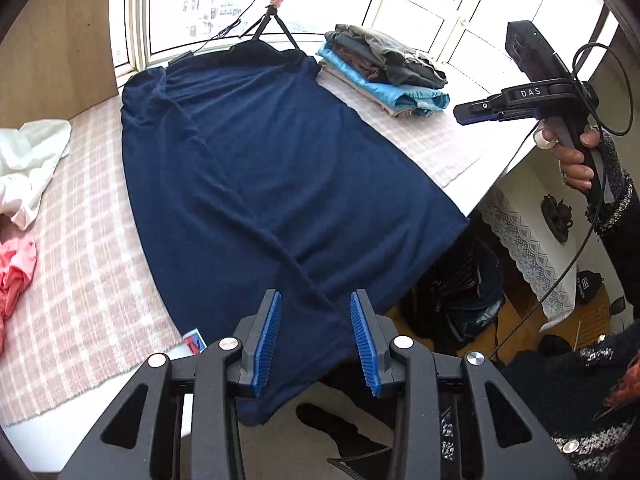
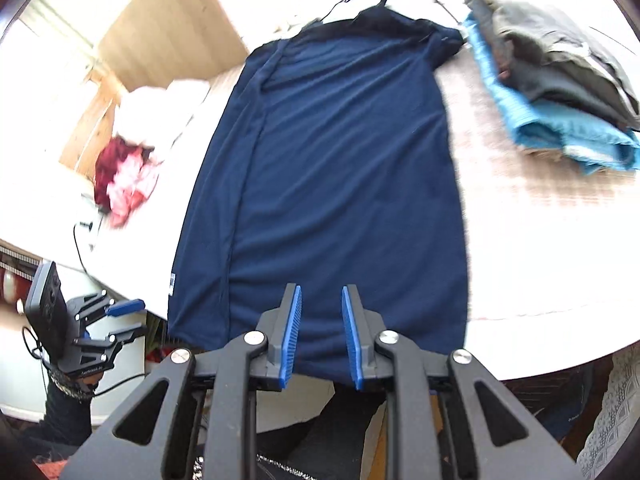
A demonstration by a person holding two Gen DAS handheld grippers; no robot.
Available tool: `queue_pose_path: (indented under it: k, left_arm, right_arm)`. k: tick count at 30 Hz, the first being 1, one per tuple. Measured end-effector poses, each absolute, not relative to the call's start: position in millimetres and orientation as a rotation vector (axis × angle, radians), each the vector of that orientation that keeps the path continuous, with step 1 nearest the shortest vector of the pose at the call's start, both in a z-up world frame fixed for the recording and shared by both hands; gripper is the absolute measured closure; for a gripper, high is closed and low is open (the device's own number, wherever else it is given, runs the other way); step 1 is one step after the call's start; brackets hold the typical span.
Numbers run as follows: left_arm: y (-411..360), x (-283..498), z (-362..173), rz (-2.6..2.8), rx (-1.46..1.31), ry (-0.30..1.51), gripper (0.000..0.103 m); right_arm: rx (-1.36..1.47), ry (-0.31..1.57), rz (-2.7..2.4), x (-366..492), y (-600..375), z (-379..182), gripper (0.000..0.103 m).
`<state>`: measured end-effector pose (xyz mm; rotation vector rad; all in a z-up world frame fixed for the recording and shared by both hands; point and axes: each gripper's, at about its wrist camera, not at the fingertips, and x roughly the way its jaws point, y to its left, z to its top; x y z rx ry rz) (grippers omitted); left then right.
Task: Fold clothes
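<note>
A navy blue garment (image 1: 256, 184) lies spread lengthwise on the table, its sides folded in and its near hem hanging over the front edge; it also shows in the right wrist view (image 2: 340, 184). My left gripper (image 1: 316, 300) is open and empty just above the near hem. My right gripper (image 2: 320, 294) is open and empty over the hem at the table edge. In the left wrist view the right gripper (image 1: 460, 114) is held in the air off the table's right side. In the right wrist view the left gripper (image 2: 136, 314) is low at the left.
A stack of folded clothes (image 1: 384, 72) sits at the far right of the table (image 1: 80, 280), also in the right wrist view (image 2: 560, 92). White (image 1: 28, 160) and pink (image 1: 16, 272) unfolded clothes lie at the left. A ring-light tripod (image 1: 272, 20) stands at the back.
</note>
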<state>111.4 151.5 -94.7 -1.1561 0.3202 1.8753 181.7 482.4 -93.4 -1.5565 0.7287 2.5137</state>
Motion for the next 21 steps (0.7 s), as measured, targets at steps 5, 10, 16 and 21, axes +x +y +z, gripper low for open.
queue_pose_path:
  k: [5,10,16,21]
  left_arm:
    - [222,43,-41,1.915,-1.055,0.399,0.068]
    - [307,-40,-24,2.013,-1.013,0.480,0.067]
    - [400,-94,-61,1.977,-1.047,0.397,0.067]
    - [463,-109,-125,1.876,-1.175,0.255,0.067]
  right_arm:
    - [-1.372,0.700,2.546,153,539,-54,0.070]
    - [-1.286,0.727,2.629,87,596,-18,0.070]
    - [-1.416,0.419,2.620,-21,644,-8,0.069]
    - [-1.637,0.137,2.516,-105,649,-49,0.069]
